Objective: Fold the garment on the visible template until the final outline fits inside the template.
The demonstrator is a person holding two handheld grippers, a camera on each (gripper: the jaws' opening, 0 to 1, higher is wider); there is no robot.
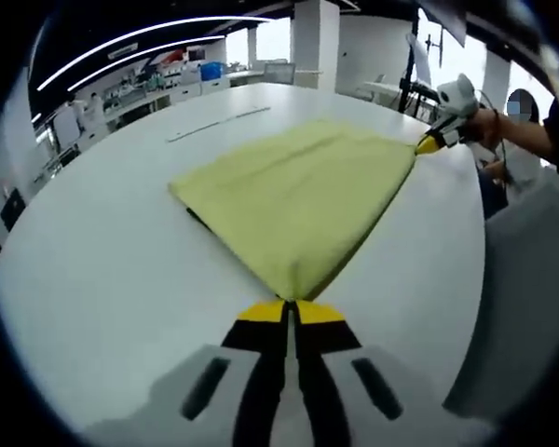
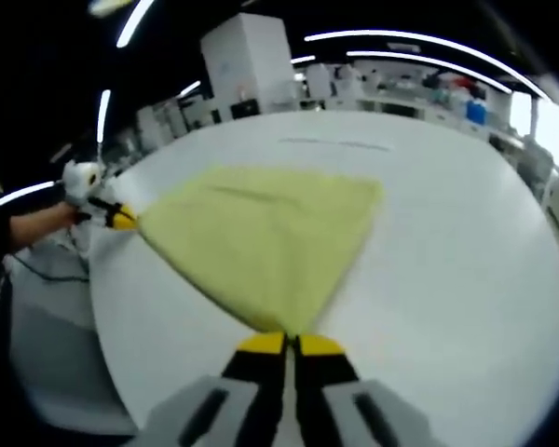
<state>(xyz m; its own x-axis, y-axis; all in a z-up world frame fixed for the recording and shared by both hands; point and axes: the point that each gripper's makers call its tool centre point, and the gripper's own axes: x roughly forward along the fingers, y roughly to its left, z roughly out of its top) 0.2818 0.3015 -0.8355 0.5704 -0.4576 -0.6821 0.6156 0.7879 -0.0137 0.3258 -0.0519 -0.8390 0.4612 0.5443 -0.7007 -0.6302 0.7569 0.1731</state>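
In the left gripper view, our left gripper (image 1: 290, 312) has its jaws clenched on a corner of the yellow garment (image 1: 303, 196), which lies spread on the white table (image 1: 102, 270). The right gripper (image 1: 429, 142) pinches the corner across from it.

In the right gripper view, we see the right gripper's jaws clamped on the near corner, the left gripper gripping the other at the table's edge.

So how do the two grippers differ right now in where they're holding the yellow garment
The left gripper pinches one corner of the yellow garment; the right gripper pinches a different corner, across the cloth. From the left gripper view, the right gripper sits at upper right; from the right gripper view, the left one sits at far left. Both have yellow-tipped fingers shut on fabric, stretching it over the white table.
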